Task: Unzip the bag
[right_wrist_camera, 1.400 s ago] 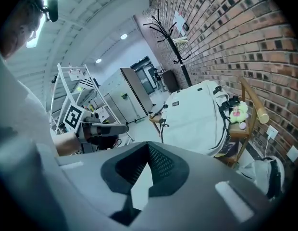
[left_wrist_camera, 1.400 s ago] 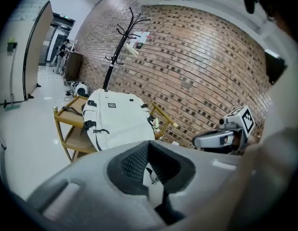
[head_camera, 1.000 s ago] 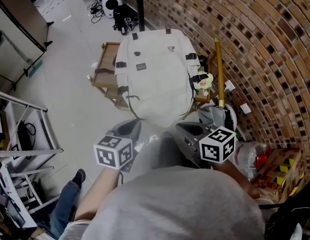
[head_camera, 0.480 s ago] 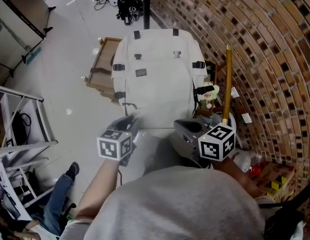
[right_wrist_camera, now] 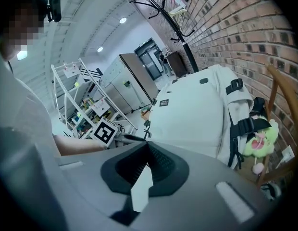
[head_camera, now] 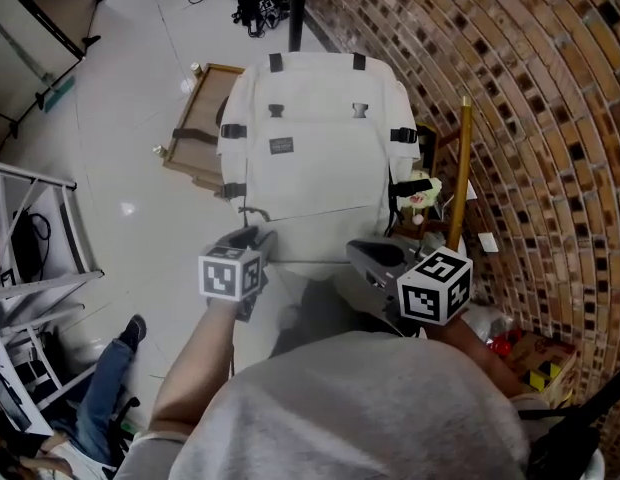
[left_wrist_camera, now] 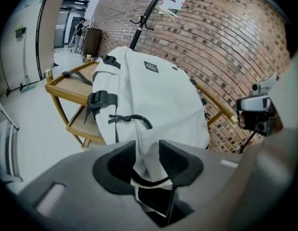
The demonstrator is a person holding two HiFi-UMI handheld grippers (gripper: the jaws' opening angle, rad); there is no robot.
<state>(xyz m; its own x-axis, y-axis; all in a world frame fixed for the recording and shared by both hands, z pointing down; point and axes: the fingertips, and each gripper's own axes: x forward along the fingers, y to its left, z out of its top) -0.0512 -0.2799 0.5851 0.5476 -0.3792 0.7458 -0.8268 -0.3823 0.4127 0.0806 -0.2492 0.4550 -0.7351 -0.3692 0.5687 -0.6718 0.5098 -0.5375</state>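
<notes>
As far as these views allow one to judge, the unzipping has not begun. The bag (head_camera: pixel 315 148) shows no open seam anywhere on its pale front, and no zipper slider is held. It rests on a wooden cart (head_camera: pixel 195 133) just beside the brick wall (head_camera: pixel 530 118), with its lower end turned toward the person. At its left edge hangs a black cord pull (left_wrist_camera: pixel 130 119), which I take to be the zipper's pull; nothing touches it.

The left gripper (left_wrist_camera: pixel 148 150) is at the lower left corner of the bag, a little below that cord. Its jaws have just been opening and stand wide apart. A fold of the bag's cloth shows in the gap between them, but the pads do not seem to press on it. The right gripper (right_wrist_camera: pixel 148 147) is near the lower right part of the bag, its jaws fully together with nothing caught in them. So everything is left to do: take the pull, steady the bag, and draw the zipper along.

Counted:
- one bag, with one dark label (head_camera: pixel 282 146) on its front and one cord pull that I can see
- two grippers, each carrying one marker cube
- one wooden cart
- one plush toy (head_camera: pixel 420 196) hanging at the bag's right side
- one wooden pole (head_camera: pixel 458 168) leaning by the wall
</notes>
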